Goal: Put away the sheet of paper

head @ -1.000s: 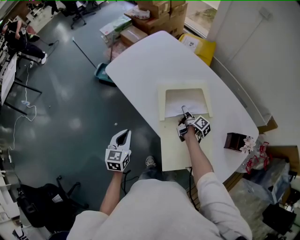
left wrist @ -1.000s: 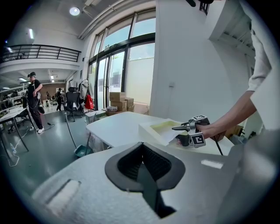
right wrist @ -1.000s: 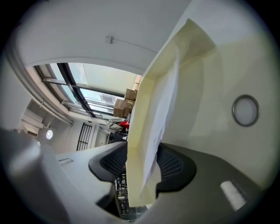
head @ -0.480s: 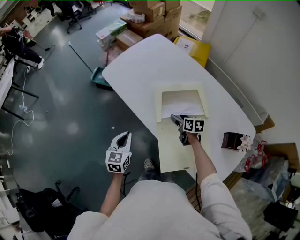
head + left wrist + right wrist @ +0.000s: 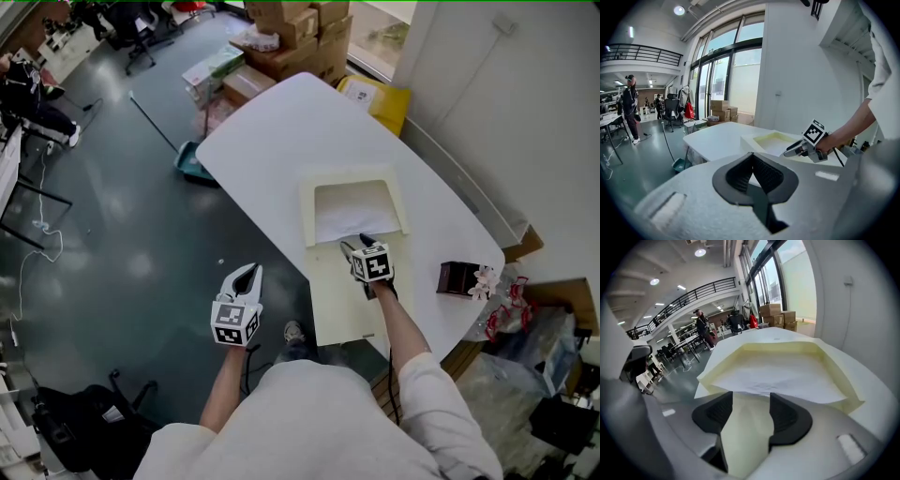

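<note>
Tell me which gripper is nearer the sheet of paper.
Right. The right gripper is at the near edge of the sheet; the left gripper hangs beside the table, well away.

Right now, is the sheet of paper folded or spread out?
Spread out: the sheet of paper lies flat and unfolded within the cream folder.

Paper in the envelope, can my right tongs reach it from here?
Probably yes: the right tongs, open, just closed a little, nothing between them, sit at the edge of the paper with nothing in the way.
</note>
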Action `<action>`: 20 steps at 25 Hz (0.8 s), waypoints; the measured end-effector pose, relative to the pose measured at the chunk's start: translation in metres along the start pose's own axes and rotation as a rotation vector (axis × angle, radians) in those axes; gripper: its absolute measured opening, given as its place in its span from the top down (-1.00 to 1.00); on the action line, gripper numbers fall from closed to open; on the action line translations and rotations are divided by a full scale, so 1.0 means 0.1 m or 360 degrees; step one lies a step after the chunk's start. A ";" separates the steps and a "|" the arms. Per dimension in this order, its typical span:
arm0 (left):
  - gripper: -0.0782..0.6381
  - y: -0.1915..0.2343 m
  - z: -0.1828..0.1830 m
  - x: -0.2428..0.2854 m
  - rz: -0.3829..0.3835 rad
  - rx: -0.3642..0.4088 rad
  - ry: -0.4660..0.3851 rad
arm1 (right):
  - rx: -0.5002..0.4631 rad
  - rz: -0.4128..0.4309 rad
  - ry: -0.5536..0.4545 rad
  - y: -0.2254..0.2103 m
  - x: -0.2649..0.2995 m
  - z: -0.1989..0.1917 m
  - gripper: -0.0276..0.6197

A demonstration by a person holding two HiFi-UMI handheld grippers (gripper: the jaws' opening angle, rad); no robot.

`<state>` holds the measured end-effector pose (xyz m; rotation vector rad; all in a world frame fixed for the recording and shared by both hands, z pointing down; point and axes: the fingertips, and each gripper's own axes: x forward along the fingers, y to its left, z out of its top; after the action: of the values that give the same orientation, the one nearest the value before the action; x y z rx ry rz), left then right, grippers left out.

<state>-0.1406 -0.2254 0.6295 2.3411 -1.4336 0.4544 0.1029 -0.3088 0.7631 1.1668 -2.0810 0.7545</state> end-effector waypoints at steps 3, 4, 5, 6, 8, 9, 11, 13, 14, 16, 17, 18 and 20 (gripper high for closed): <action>0.76 -0.04 0.03 0.03 -0.0016 0.0003 -0.0013 | -0.0013 -0.0064 -0.0070 -0.05 -0.12 0.04 0.30; 0.76 -0.06 0.04 0.04 -0.0023 0.0006 -0.0016 | -0.0026 -0.0096 -0.0102 -0.07 -0.17 0.05 0.39; 0.76 -0.08 0.05 0.05 -0.0031 0.0011 -0.0019 | -0.0037 -0.0125 -0.0132 -0.09 -0.22 0.07 0.49; 0.76 -0.10 0.06 0.06 -0.0040 0.0016 -0.0021 | -0.0043 -0.0152 -0.0159 -0.10 -0.27 0.08 0.55; 0.76 -0.14 0.08 0.08 -0.0060 0.0022 -0.0028 | -0.0045 -0.0198 -0.0206 -0.12 -0.38 0.09 0.69; 0.76 -0.16 0.09 0.09 -0.0071 0.0020 -0.0033 | -0.0044 -0.0217 -0.0225 -0.12 -0.43 0.10 0.74; 0.76 -0.22 0.11 0.11 -0.0094 0.0019 -0.0045 | -0.0040 -0.0248 -0.0259 -0.13 -0.54 0.09 0.87; 0.76 -0.28 0.13 0.14 -0.0117 0.0033 -0.0052 | -0.0034 -0.0267 -0.0296 -0.13 -0.65 0.08 0.91; 0.76 -0.31 0.14 0.15 -0.0129 0.0039 -0.0056 | -0.0030 -0.0274 -0.0315 -0.13 -0.70 0.07 0.91; 0.76 -0.38 0.17 0.18 -0.0151 0.0046 -0.0067 | -0.0026 -0.0289 -0.0359 -0.13 -0.81 0.07 0.91; 0.76 -0.41 0.19 0.19 -0.0161 0.0050 -0.0072 | -0.0024 -0.0298 -0.0385 -0.13 -0.88 0.09 0.91; 0.76 -0.44 0.21 0.20 -0.0171 0.0056 -0.0077 | -0.0021 -0.0309 -0.0414 -0.14 -0.95 0.10 0.91; 0.76 -0.50 0.24 0.21 -0.0186 0.0068 -0.0086 | -0.0004 -0.0332 -0.0481 -0.14 -1.11 0.15 0.91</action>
<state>-0.0845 -0.2319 0.6106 2.4731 -1.3137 0.3959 0.1573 -0.2685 0.6728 1.5479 -2.1509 0.5016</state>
